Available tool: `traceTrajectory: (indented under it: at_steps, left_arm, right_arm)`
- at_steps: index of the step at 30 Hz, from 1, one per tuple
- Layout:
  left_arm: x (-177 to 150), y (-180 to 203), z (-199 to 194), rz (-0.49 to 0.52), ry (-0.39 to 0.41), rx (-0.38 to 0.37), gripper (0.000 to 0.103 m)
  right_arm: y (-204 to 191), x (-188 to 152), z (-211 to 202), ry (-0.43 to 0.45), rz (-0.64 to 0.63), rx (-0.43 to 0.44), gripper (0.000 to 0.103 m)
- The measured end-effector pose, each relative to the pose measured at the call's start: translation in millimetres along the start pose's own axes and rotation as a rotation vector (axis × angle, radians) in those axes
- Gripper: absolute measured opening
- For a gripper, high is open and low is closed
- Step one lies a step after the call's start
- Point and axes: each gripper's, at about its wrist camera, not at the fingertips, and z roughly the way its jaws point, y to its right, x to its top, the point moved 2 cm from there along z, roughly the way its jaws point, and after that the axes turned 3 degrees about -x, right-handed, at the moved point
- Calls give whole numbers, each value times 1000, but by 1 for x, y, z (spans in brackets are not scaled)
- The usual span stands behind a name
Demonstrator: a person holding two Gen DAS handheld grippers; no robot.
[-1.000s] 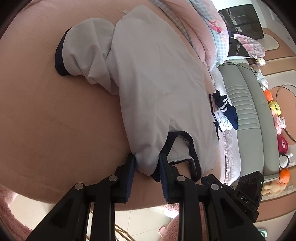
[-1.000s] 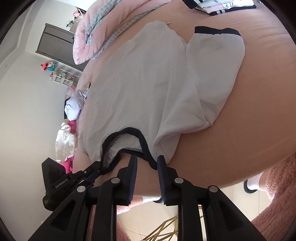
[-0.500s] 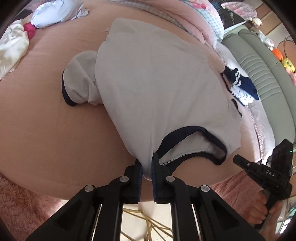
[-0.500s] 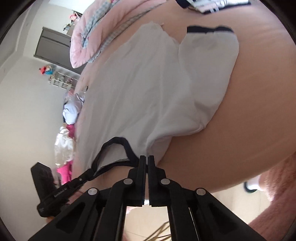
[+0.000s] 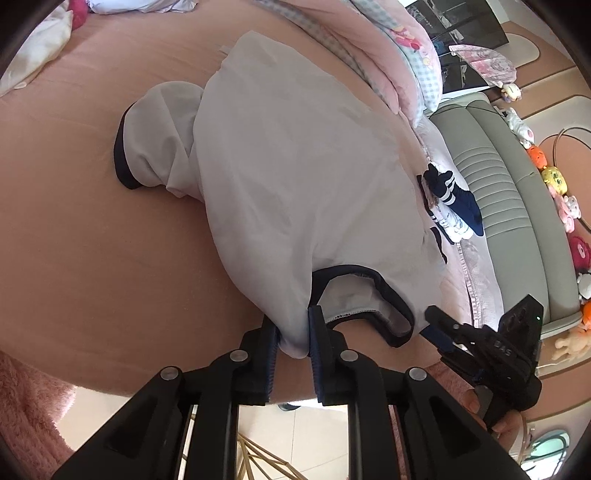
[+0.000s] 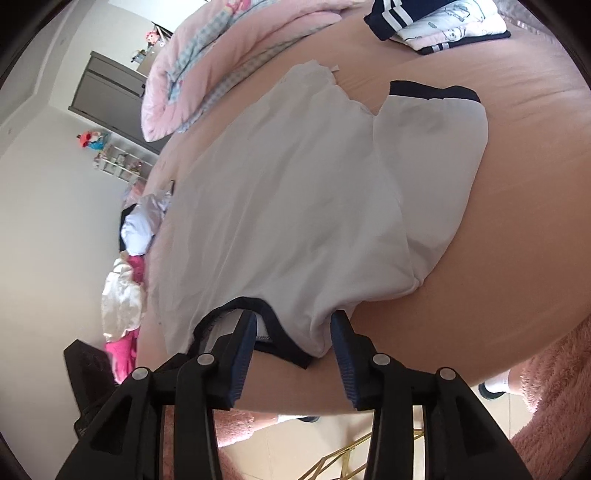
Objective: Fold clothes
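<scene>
Left gripper (image 5: 291,332): narrow gap, shoulder fabric bunched between pads, grip uncertain | right gripper (image 6: 293,354): spread wide, holds nothing, straddles the collar | white shirt (image 6: 295,206): flat on pink bed (image 6: 517,229), collar nearest, hem farthest, long axis running away

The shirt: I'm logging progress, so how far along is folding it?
Done: folded clothes sit stacked at the bed's far end. The shirt lies spread on the bed, sleeves out, no fold made. In hand: the left gripper has its shoulder between its fingers; the right gripper is open at the collar. Left: all folds, plus the pile beyond.
</scene>
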Motion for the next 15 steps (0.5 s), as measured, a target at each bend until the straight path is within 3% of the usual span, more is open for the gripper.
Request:
traceTrajectory:
  at_steps: [1, 3, 7, 10, 15]
  left_arm:
    - [0, 1, 7, 0, -14, 27, 14]
    - [-1, 2, 11, 7, -30, 57, 14]
    - [-1, -3, 4, 16, -41, 63, 14]
    - [3, -9, 0, -27, -44, 26, 14]
    - [7, 4, -13, 16, 9, -18, 14]
  right_arm:
    - [2, 1, 9, -26, -11, -61, 41]
    - [8, -2, 10, -34, -30, -105, 28]
    - [21, -12, -4, -54, -37, -128, 27]
    - [29, -17, -16, -90, -23, -119, 28]
    - [21, 4, -47, 79, -18, -23, 30]
